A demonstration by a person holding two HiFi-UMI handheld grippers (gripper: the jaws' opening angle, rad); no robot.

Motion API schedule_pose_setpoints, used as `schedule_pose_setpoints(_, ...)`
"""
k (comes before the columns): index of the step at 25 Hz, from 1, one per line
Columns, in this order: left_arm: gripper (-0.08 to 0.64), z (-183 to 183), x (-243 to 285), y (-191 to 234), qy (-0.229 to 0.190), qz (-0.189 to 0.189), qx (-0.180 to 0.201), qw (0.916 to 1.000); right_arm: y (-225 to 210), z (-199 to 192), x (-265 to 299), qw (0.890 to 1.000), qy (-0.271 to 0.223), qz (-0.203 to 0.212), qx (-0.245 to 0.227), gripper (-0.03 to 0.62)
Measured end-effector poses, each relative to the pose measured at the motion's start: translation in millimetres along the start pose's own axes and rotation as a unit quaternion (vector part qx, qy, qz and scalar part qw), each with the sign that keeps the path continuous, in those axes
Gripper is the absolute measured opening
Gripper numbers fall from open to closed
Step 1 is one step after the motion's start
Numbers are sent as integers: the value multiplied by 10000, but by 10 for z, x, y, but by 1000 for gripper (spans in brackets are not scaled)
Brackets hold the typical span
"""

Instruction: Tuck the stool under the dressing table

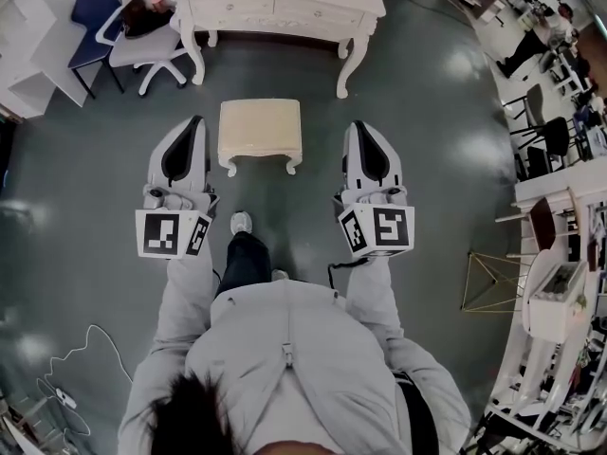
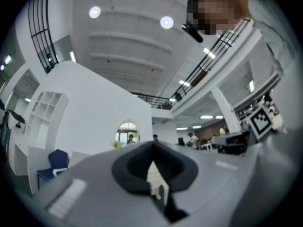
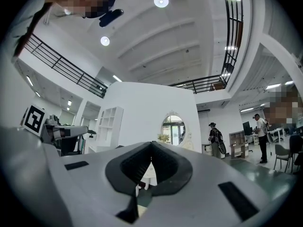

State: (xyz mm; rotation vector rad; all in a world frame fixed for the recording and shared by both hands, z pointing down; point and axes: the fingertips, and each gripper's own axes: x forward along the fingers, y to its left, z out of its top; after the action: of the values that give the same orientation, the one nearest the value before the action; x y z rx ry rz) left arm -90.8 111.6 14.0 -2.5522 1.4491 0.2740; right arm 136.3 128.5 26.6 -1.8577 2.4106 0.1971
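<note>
The grey left gripper (image 1: 196, 123) and right gripper (image 1: 359, 127) are both closed, gripping nothing. The cream rectangular stool (image 1: 261, 131) stands between them, untouched, nearer than the white carved dressing table (image 1: 285, 8)

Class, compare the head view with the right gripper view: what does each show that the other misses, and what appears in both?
Only the head view: the whole stool on the floor and the blue chair. Only the right gripper view: the oval mirror, ceiling lights and balcony railing. Both: the right gripper, jaws shut, and the marker cube of the left gripper.
</note>
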Motion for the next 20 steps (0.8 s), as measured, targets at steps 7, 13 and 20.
schedule_pose_setpoints(7,5,-189,515,404,64,-149,54,9999,-82,-137,632,9999,18,-164,34,2)
schedule_pose_setpoints(13,5,-293,932,850,69,-264,58,9996,-66,-168,1210,9995,-20,-307,31,3)
schedule_pose_setpoints(20,5,-491,1318,1342,92,-393,-47,9992,-2,-279,1776,9988,19,-479,20,2)
